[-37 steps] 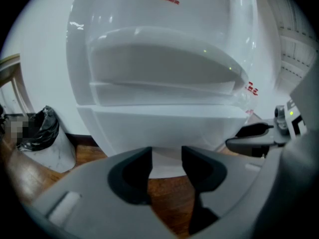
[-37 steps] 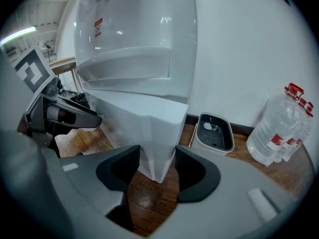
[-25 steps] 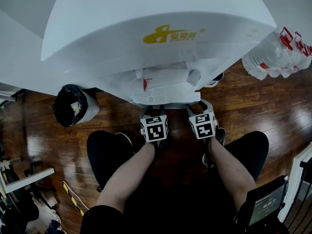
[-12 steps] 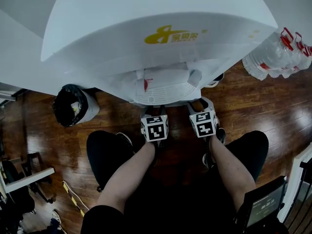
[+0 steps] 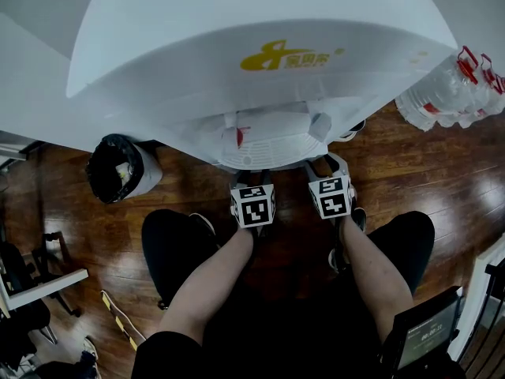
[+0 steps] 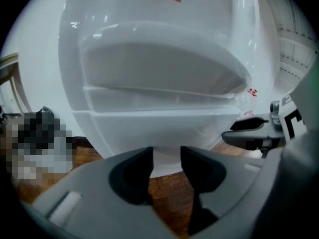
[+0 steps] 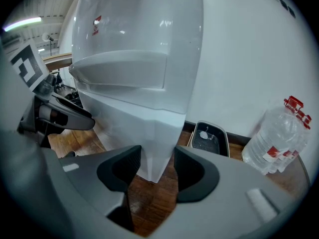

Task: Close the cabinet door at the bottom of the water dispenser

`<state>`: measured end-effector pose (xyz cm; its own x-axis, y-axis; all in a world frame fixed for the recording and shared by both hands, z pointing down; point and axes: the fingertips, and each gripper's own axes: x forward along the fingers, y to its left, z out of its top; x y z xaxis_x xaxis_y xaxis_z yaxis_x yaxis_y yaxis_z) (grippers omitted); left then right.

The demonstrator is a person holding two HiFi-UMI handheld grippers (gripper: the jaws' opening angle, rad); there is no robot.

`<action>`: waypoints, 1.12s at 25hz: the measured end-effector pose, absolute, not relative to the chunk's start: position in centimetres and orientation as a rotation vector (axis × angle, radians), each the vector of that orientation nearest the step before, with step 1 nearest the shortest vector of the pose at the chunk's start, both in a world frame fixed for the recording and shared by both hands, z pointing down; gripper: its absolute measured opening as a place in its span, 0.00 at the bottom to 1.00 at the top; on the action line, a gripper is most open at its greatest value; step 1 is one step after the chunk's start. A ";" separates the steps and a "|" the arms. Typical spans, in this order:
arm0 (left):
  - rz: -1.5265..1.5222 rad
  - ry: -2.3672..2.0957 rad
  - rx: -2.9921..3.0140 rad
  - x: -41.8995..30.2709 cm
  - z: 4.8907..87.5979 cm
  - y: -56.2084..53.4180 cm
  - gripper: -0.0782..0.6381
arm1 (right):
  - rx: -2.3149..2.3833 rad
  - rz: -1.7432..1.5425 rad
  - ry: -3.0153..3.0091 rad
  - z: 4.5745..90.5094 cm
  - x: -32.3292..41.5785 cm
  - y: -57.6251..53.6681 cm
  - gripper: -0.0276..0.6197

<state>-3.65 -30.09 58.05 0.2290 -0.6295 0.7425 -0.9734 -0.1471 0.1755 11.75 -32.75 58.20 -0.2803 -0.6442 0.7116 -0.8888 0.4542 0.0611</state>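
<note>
- Water dispenser: tall, top-heavy look. You push hard or high, it can rock or slide on wooden floor.
- Cabinet door: I take it as low white panel right before both tools. Seam is not clear, so push on wrong side can leave it ajar.
- Left tool, right tool: both wide, empty. Open tip can catch panel edge and scrape it.

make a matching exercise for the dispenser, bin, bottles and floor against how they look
Things:
1. dispenser
2. bin
3. bottles
4. floor

Looks:
a. brown wood
b. clear, red caps
c. white
d. lined with a black bag

Pairs: 1-c, 2-d, 3-b, 4-a
</note>
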 end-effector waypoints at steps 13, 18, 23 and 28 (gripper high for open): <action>0.688 -1.487 1.867 -3.7 58.2 -30.5 0.38 | 1.302 0.448 -2.025 58.2 11.7 -33.9 0.36; 0.709 -1.507 1.871 -4.0 58.7 -30.7 0.38 | 1.320 0.448 -2.021 58.1 11.7 -34.3 0.36; 0.725 -1.513 1.870 -4.1 58.8 -30.7 0.37 | 1.317 0.466 -2.015 58.2 11.6 -34.4 0.36; 0.751 -1.493 1.881 -4.0 58.9 -30.6 0.37 | 1.328 0.519 -1.981 59.0 12.2 -34.0 0.36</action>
<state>-3.96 -30.59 58.92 0.2012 -0.6285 0.7514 -0.9779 -0.1736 0.1166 12.16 -34.05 59.02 -0.2419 -0.6418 0.7277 -0.9162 0.3981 0.0466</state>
